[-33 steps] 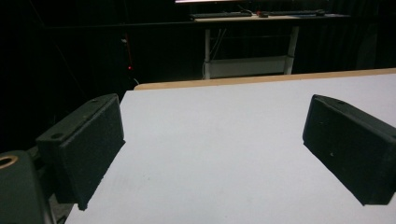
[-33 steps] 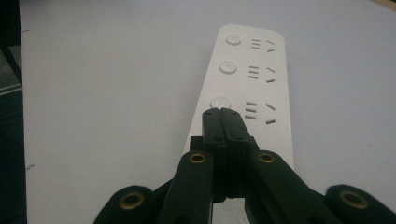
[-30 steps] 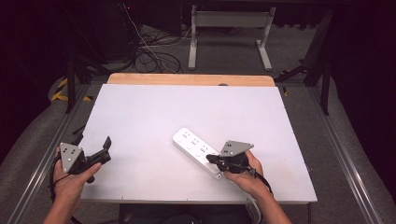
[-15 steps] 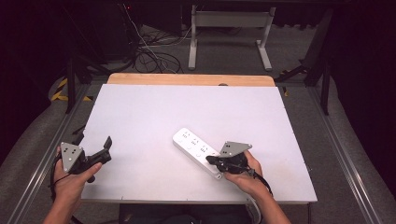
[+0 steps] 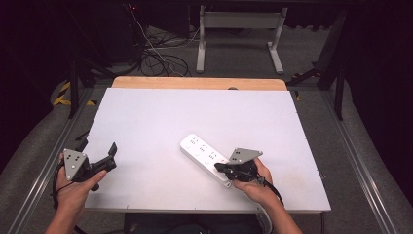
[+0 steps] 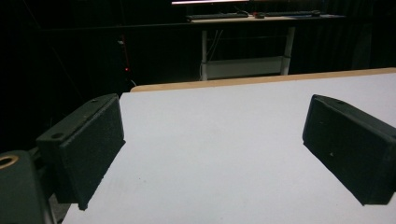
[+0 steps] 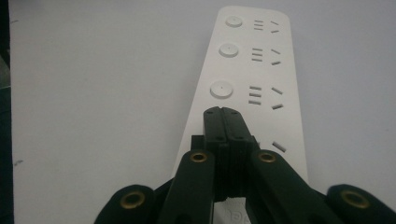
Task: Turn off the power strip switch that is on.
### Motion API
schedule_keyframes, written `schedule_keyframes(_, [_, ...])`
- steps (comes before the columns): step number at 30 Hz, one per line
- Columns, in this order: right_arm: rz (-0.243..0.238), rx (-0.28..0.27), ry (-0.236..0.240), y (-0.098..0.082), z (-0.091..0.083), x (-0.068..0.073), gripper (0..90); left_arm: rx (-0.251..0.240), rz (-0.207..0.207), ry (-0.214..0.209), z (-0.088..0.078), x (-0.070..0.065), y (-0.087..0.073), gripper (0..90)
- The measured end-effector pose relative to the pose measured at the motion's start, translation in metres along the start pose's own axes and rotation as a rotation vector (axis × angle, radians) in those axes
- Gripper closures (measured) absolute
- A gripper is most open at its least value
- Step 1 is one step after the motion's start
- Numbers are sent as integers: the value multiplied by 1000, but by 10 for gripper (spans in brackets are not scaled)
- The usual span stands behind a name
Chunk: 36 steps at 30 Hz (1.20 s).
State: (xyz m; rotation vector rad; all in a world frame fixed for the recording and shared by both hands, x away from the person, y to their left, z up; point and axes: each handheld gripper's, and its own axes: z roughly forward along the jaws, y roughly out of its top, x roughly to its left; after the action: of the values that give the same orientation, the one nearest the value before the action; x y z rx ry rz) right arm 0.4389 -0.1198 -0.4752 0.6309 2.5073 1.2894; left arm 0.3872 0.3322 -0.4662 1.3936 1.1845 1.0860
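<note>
Almost nothing had changed since a moment before: both hands and the white power strip (image 5: pixel 205 157) lay just where they had been, so the work seemed to be paused on one small job and not moving along yet. The power strip lay flat on the white table (image 5: pixel 160 112), slanted, near the front edge and a bit to the right of the middle. The right gripper (image 5: pixel 220 167) was down at the near end of the strip. In the right gripper view, the right gripper (image 7: pixel 227 113) had its two black jaws pressed tight together, with no gap between them and nothing pinched in them. Their shut tip sat over the top of the power strip (image 7: pixel 252 60), just below the third round button (image 7: pixel 221 88) in the row of buttons and plug holes. It looked as if the tip was resting on the strip, maybe to push a button or to hold the strip still, but I could not tell for sure if it touched. The left gripper (image 5: pixel 111 155) was far off, at the front left corner of the table, held up in the person's left hand (image 5: pixel 78 187). In the left gripper view its pads (image 6: pixel 88 149) were spread wide apart, with only bare table (image 6: pixel 224 154) between them, so it held nothing. My guess was that the right gripper's next job was a gentle push on the strip, while the left one waited.
</note>
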Motion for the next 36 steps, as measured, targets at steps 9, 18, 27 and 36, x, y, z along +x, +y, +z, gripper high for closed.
schedule_keyframes(9, [26, 19, -8, 2, 1, 1, 900, 2, -2, 5, 0, 0, 0, 61])
schedule_keyframes(18, [25, 38, -28, 5, 1, 4, 900, 5, -3, 3, 0, -1, -1, 62])
schedule_keyframes(27, [30, 45, -39, 6, 1, 5, 900, 6, -2, 9, 0, 0, -1, 62])
schedule_keyframes(36, [12, 71, -59, 8, 3, 11, 900, 3, -9, 7, -1, 1, -1, 63])
